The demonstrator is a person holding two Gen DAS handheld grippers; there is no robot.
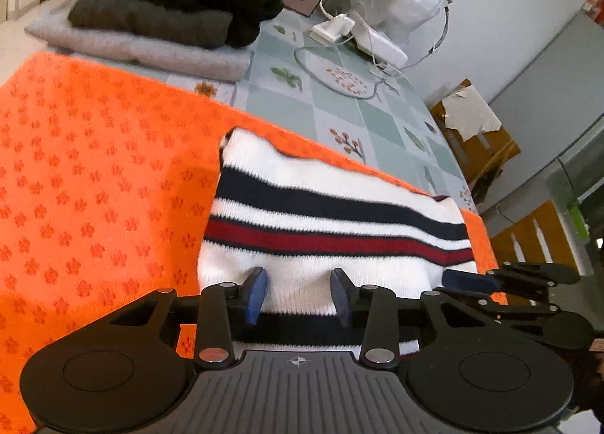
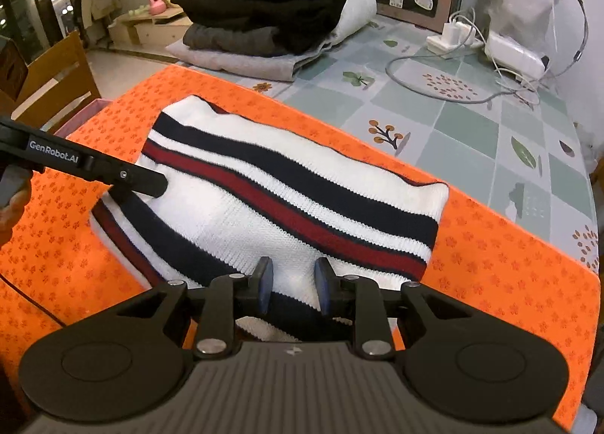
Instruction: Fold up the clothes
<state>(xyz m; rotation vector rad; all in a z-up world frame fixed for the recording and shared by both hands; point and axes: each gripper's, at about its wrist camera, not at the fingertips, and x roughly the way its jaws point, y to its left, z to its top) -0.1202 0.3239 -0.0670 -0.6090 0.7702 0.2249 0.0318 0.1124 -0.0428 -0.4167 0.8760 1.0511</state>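
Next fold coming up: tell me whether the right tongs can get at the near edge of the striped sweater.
Probably yes. The right tongs hang just over the near edge of the striped sweater with nothing between; the left tongs sit at its far left, out of the way.

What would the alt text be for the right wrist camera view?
A folded white sweater with navy and red stripes lies on an orange mat, the right gripper over its near edge, jaws apart. The left gripper reaches in from the left; folded dark clothes are stacked behind.
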